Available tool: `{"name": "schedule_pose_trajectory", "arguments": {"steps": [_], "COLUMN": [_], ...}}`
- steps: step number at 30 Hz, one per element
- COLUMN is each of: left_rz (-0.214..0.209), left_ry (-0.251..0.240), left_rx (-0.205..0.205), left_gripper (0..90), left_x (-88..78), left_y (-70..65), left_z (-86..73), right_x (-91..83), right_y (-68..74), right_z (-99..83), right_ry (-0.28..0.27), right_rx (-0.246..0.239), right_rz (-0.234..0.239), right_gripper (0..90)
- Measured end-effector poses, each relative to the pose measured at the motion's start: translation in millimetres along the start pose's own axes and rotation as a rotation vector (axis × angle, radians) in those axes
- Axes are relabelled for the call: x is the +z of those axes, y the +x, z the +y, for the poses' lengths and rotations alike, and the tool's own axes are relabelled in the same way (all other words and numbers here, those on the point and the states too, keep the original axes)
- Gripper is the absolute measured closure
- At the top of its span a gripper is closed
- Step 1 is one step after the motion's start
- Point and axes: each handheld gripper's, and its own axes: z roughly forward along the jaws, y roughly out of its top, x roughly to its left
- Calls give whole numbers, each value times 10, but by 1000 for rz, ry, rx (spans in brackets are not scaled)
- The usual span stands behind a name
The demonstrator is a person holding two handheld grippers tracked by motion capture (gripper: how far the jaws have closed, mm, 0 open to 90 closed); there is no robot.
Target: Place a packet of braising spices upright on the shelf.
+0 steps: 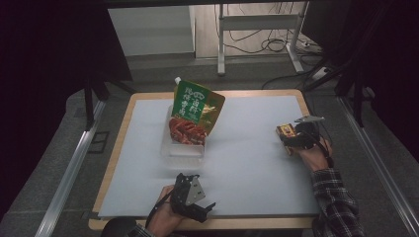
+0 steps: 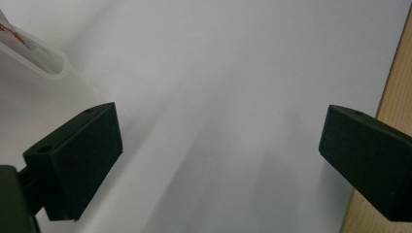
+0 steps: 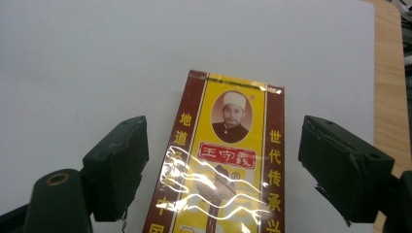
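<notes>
A green sauce pouch [image 1: 196, 112] with a red food picture stands tilted in a clear plastic container [image 1: 182, 148] at the middle of the white mat [image 1: 247, 148]. A yellow and brown packet [image 1: 286, 132] with a printed portrait lies flat at the right. My right gripper [image 1: 292, 138] is open around that packet [image 3: 228, 165]; its jaws stand on either side without touching it. In its own view the right gripper [image 3: 223, 160] hovers low over the packet. My left gripper [image 1: 207, 207] is open and empty near the front edge. The left gripper [image 2: 221, 145] view has the container's rim [image 2: 43, 58] at upper left.
The mat lies on a wooden table whose edge [image 2: 393, 97] runs beside the left gripper's jaw and past the packet [image 3: 388, 73]. Metal rails [image 1: 69, 173] flank the table. A white frame and cables [image 1: 262, 34] stand on the floor beyond.
</notes>
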Motion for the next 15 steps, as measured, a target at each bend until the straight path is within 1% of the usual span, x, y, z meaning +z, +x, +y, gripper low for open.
{"name": "schedule_pose_trajectory", "arguments": {"steps": [3, 4, 6, 7, 8, 10, 11, 13, 15], "left_rz": [1, 1, 1, 1, 1, 1, 0, 0, 0], "left_ry": [0, 0, 0, 0, 0, 0, 1, 2, 0], "left_rx": [2, 2, 2, 3, 2, 3, 3, 5, 5], "left_gripper": [17, 17, 17, 18, 18, 18, 18, 18, 18], "left_x": [-1, -2, -3, -3, -3, -3, -2, 0, -1], "left_y": [0, 1, 2, 2, 3, 2, 1, -1, -2], "left_z": [-1, -1, -1, -1, -1, -1, -1, -1, 1], "right_x": [38, 53, 70, 74, 82, 82, 73, 56, 47], "right_y": [20, 27, 34, 33, 31, 30, 28, 32, 28], "right_z": [-21, -27, -34, -37, -46, -54, -49, -37, -31], "right_ry": [18, 26, 39, 43, 56, 72, 79, 94, 97], "right_rx": [0, -8, -4, -4, -2, 8, 25, 36, 49], "right_rz": [2, -4, -12, -13, -18, -19, -9, -8, -2], "right_gripper": [181, 181, 188, 205, 252, 278, 309, 318, 319]}}
